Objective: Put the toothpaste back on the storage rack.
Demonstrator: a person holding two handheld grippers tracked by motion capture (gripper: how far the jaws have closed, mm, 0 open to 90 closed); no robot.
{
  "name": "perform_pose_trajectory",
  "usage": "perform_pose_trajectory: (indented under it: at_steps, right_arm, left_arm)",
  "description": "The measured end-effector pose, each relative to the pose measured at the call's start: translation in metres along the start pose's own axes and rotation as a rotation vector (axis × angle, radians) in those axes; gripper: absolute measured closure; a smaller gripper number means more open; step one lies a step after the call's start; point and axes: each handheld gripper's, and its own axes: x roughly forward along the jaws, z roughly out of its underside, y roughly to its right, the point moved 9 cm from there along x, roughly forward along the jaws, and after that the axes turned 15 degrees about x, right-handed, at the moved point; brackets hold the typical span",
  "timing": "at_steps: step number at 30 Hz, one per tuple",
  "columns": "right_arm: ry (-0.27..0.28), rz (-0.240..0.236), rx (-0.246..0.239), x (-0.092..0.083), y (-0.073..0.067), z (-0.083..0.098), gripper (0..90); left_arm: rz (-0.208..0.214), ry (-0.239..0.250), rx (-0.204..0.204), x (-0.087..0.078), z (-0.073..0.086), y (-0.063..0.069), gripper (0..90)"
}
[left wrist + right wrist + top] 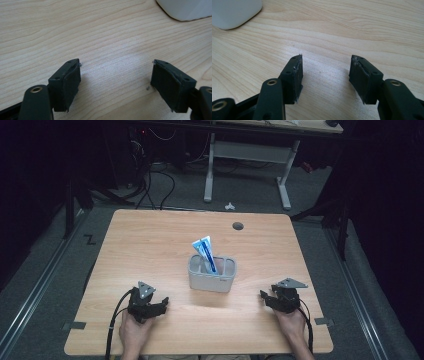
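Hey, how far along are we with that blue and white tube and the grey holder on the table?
Done, it seems: the blue and white tube stands tilted inside the grey plastic holder mid-table. In hand: nothing; the left gripper and right gripper both rest open near the front edge of the wooden table, either side of the holder, with bare wood between their jaws. Left: apparently nothing, as no other loose item lies on the table.
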Motion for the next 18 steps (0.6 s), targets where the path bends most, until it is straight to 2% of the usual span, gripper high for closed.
perform_pose_trajectory:
  at_steps: [4,18]
  right_arm:
    - [-0.004,0.000,-0.011,0.0000,-0.0019,0.0012,40.7]
    - [-0.004,0.003,-0.009,-0.0001,-0.0022,0.0015,40.3]
  left_arm:
    - [0.000,0.000,-0.001,0.0000,0.0000,0.0000,24.2]
    - [0.001,-0.001,-0.001,-0.0003,0.0003,0.0000,24.2]
